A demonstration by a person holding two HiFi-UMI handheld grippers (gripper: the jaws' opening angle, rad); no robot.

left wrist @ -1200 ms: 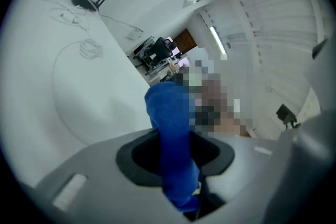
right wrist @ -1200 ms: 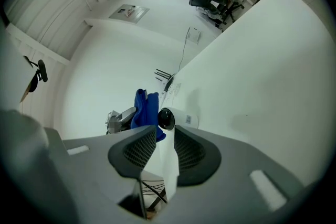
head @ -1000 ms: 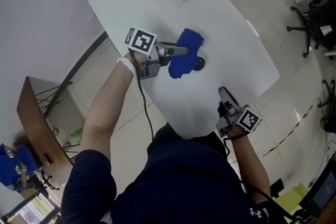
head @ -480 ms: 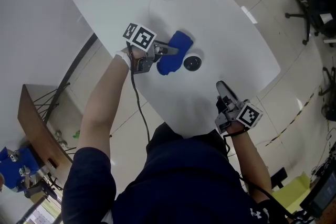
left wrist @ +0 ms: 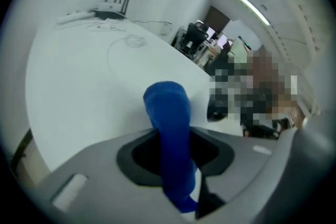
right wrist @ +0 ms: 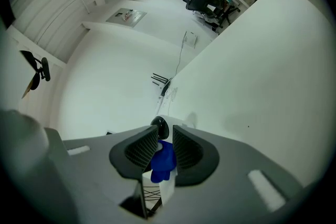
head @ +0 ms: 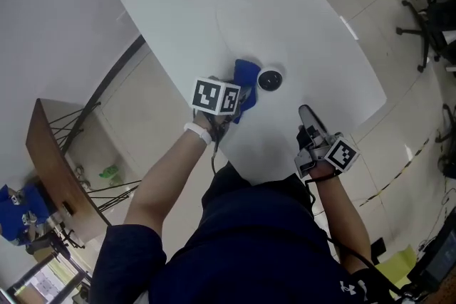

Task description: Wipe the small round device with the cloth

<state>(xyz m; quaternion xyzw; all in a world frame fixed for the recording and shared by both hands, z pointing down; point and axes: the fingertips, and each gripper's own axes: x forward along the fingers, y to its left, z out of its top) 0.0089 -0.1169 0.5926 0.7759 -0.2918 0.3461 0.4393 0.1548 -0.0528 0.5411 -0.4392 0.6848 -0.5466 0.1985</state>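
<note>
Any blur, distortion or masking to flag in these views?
Head view: sharp, evenly lit, mild wide-angle bowing. Left gripper view: fisheye, dark corners, cloth soft up close, mosaic patch at right. Right gripper view: fisheye, dark corners, jaws soft up close.

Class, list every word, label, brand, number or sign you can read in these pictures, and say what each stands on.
No readable words or numbers anywhere.
Left gripper and right gripper: black-and-white square marker patterns, no letters.
Small white emblem on the person's dark shirt: too small to read.
Pale printed sheet in the background: too blurred to read.
Blue cloth, small round device: no print visible.
</note>
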